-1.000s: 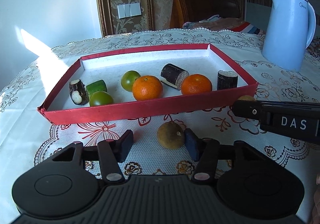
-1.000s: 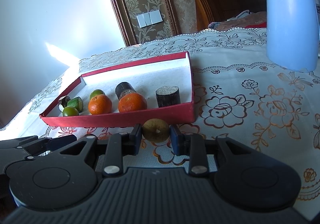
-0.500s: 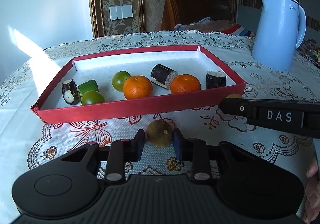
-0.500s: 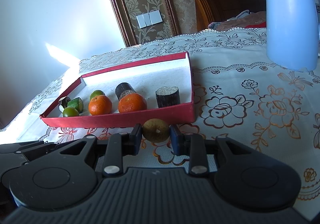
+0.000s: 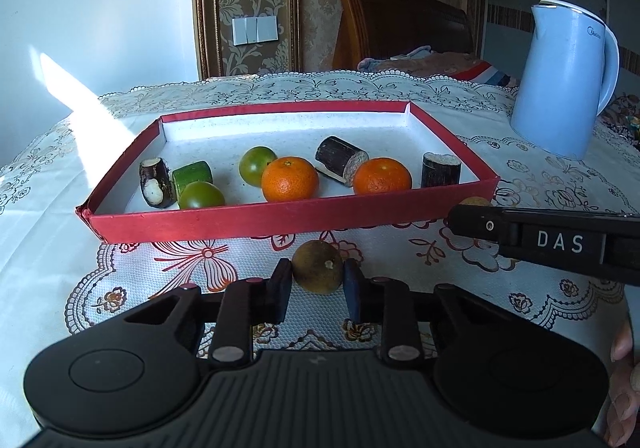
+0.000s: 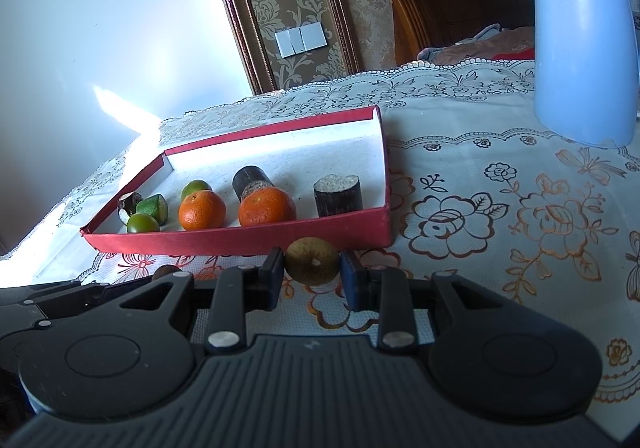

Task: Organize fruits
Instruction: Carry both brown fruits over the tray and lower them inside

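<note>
Grippers each bracket one brown fruit on the tabletop point(image 5: 520, 288), just near of the red tray point(image 5: 280, 226). Left gripper point(image 5: 317, 286) is clamped on its brown fruit point(image 5: 317, 266); right gripper point(image 6: 312, 276) is clamped on the other brown fruit point(image 6: 312, 260). Both fruits lie outside the tray, presumably gripped for lifting over the near wall to join the oranges point(image 5: 290, 179) inside.
</note>
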A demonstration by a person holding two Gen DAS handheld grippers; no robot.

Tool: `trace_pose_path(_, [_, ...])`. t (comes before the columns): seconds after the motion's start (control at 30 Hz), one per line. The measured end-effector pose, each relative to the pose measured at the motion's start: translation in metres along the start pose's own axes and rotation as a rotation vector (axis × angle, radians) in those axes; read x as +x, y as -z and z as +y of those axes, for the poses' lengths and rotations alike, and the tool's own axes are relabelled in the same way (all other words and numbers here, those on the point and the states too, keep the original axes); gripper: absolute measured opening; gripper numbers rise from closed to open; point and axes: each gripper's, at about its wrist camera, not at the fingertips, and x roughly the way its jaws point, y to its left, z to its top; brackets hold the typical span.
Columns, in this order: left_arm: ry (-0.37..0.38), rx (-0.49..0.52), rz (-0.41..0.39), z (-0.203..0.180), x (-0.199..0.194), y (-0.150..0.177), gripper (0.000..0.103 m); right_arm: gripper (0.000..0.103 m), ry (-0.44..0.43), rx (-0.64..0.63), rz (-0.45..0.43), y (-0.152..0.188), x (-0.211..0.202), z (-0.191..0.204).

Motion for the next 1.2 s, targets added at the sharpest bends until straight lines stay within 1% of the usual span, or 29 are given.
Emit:
trace_pose_path(0.23, [-0.030, -0.030, -0.019, 0.015, -0.007, -0.002, 0.027, 0.029, -0.015, -0.048, -0.031, -0.001, -0.006, 0.012])
trace_pose_path(0.63, [-0.126, -0.052, -0.069, 0.034, -0.010, -0.019, 0.027, 0.029, -0.026, -0.097, -0.066, -0.010, -0.012, 0.038])
trace_pose_path(0.9, [-0.156, -0.063, -0.094, 0.046, -0.008, -0.029, 0.027, 0.029, -0.027, -0.121, -0.072, -0.017, -0.007, 0.052])
trace_pose_path(1.2, [-0.176, -0.086, -0.109, 0.058, 0.006, -0.046, 0.027, 0.029, -0.018, -0.149, -0.076, -0.027, 0.006, 0.061])
